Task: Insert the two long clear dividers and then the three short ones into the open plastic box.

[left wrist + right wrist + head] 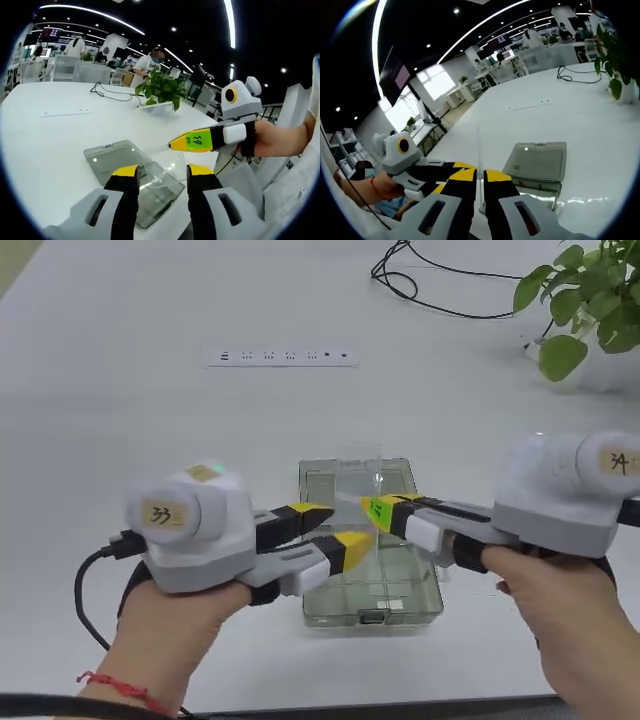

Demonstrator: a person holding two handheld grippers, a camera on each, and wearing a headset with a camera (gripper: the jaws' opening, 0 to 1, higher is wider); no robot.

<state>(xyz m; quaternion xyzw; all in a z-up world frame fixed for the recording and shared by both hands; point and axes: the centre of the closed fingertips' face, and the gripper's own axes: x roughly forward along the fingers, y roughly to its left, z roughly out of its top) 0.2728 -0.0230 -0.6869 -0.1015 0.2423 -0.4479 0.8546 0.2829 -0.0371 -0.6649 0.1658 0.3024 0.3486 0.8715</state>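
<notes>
The open clear plastic box (372, 612) lies on the white table, its lid (322, 478) folded back on the far side. My right gripper (375, 510) is shut on a clear divider (360, 480), held upright on edge over the box. In the right gripper view the divider (479, 145) rises as a thin line from between the nearly closed jaws of that gripper (480, 175), above the box (540, 192). My left gripper (348, 524) hovers open over the box's left side, nothing between its jaws. In its own view the left gripper (162, 172) faces the right gripper (176, 145) across the box (150, 192).
A white power strip (283, 357) lies at the far middle of the table. A black cable (440, 295) loops at the back, beside a potted plant (590, 300) at the far right. The table's front edge runs just below my hands.
</notes>
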